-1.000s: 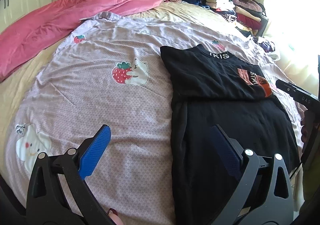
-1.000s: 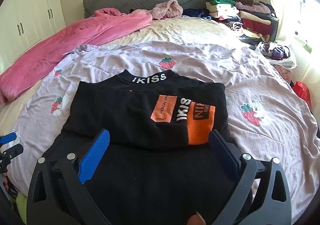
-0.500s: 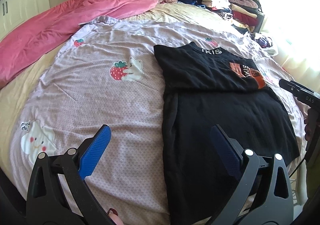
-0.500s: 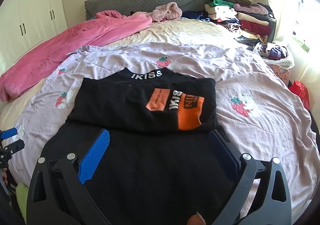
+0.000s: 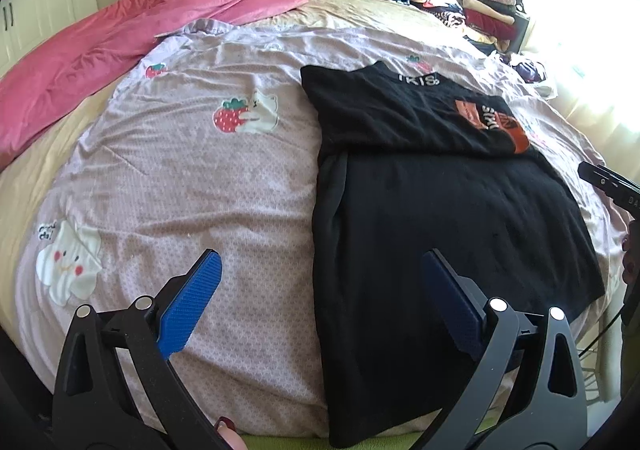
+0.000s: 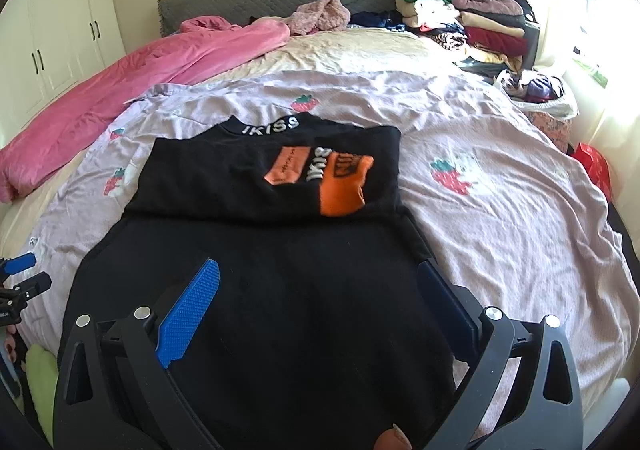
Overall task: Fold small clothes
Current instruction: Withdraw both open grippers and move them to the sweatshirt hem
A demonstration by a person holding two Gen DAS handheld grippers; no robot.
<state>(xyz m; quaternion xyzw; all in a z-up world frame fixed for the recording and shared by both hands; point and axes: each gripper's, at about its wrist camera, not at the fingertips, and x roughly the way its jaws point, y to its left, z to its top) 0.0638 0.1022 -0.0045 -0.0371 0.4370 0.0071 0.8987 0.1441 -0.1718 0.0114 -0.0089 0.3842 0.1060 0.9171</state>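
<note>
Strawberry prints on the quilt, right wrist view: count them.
4: one beyond the shirt collar, two at the left edge, one at right. The black shirt may hide more.

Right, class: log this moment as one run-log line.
left gripper open | right gripper open | shirt sleeves folded in, flat on bed

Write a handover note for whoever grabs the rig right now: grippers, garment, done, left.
Left gripper: open, empty, hovering over the near edge of the bed, by the garment's left edge.
Right gripper: open, empty, above the garment's lower half.
Black knit top with orange patch and IKISS collar: flat on the lilac strawberry-print quilt, collar end away from you.
Done: the sleeves look folded in across the chest, patch showing.
Left: probably fold the near hem up toward the collar, then set it aside.
</note>
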